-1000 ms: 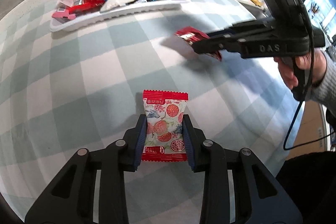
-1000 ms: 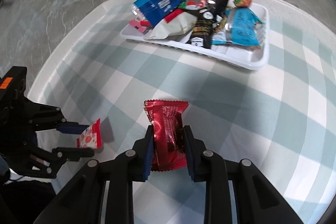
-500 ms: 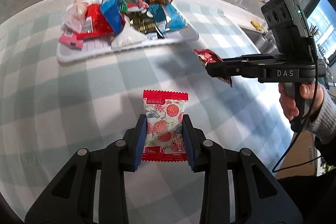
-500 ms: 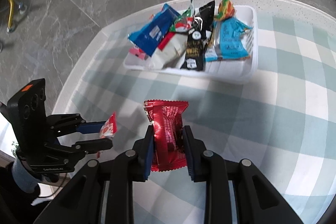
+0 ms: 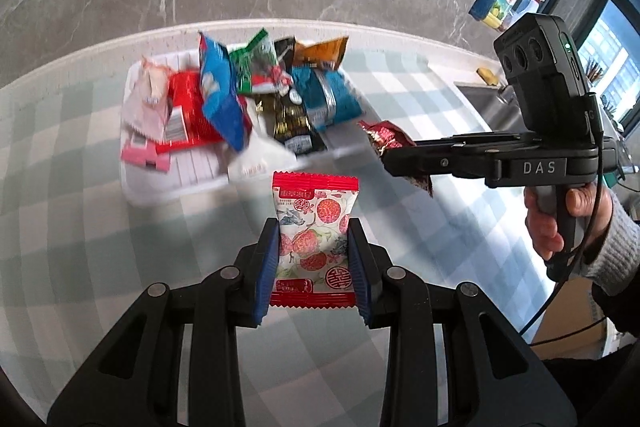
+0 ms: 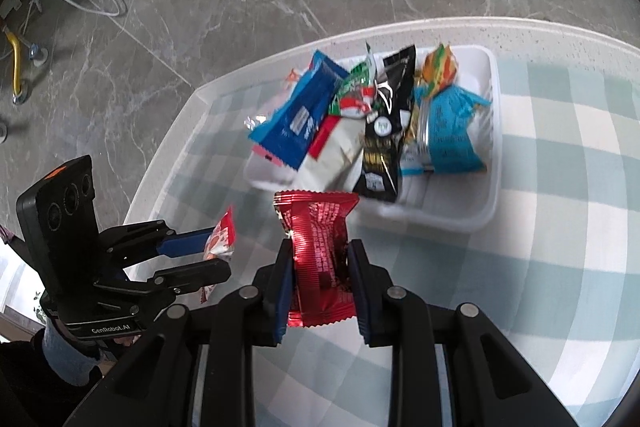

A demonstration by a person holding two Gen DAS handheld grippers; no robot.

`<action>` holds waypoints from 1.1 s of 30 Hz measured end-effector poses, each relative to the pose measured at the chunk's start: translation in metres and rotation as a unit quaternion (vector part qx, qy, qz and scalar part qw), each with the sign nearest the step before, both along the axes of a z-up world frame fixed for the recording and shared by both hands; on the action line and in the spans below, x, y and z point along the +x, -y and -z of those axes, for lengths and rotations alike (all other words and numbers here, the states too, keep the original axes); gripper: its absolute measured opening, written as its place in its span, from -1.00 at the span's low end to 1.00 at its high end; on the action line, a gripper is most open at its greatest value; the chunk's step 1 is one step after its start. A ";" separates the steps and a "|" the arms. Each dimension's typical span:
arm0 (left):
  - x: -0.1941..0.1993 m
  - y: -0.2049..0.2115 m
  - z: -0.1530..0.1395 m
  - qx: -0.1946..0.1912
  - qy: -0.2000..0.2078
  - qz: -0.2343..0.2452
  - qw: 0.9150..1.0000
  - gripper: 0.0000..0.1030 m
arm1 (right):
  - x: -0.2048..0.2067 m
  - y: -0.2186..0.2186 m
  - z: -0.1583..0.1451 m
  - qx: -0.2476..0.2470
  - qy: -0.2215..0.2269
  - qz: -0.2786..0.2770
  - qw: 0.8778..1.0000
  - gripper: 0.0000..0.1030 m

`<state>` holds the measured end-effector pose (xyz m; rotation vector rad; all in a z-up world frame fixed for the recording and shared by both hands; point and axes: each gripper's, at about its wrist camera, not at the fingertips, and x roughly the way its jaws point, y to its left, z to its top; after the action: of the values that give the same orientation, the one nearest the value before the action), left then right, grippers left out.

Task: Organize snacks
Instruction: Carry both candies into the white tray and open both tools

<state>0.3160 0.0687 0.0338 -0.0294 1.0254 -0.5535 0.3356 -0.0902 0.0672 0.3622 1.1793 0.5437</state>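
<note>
Left tool (image 5: 314, 263) clamped on white plastic snack packet with red ends and fruit print (image 5: 314, 239), right tool (image 6: 318, 281) clamped on shiny red foil snack packet (image 6: 318, 247), both held above checked table (image 6: 560, 227), near white rectangular plastic tray (image 6: 494, 155) piled with assorted snack packets (image 6: 376, 123)

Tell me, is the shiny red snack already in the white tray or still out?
Out. The shiny red snack is pinched in the right gripper, above the checked cloth, short of the white tray.
</note>
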 end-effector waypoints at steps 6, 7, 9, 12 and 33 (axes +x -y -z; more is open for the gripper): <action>0.017 0.003 -0.006 0.000 0.011 0.004 1.000 -0.41 | 0.016 0.002 -0.004 0.009 0.002 0.014 1.000 -0.45; 0.020 0.004 -0.006 0.000 0.012 0.005 1.000 -0.41 | 0.018 0.002 -0.004 0.010 0.002 0.017 1.000 -0.45; 0.025 0.005 -0.008 0.000 0.014 0.005 1.000 -0.41 | 0.023 0.003 -0.005 0.011 0.003 0.022 1.000 -0.45; 0.034 0.008 -0.010 -0.002 0.016 0.007 1.000 -0.41 | 0.032 0.004 -0.007 0.013 0.005 0.029 0.999 -0.45; 0.099 0.017 -0.012 0.002 0.027 0.005 1.000 -0.41 | 0.084 0.013 0.001 0.014 0.007 0.060 0.998 -0.45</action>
<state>0.4153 0.0518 0.0460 -0.0059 0.9734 -0.5593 0.4192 -0.1033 0.0661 0.4498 1.1298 0.4579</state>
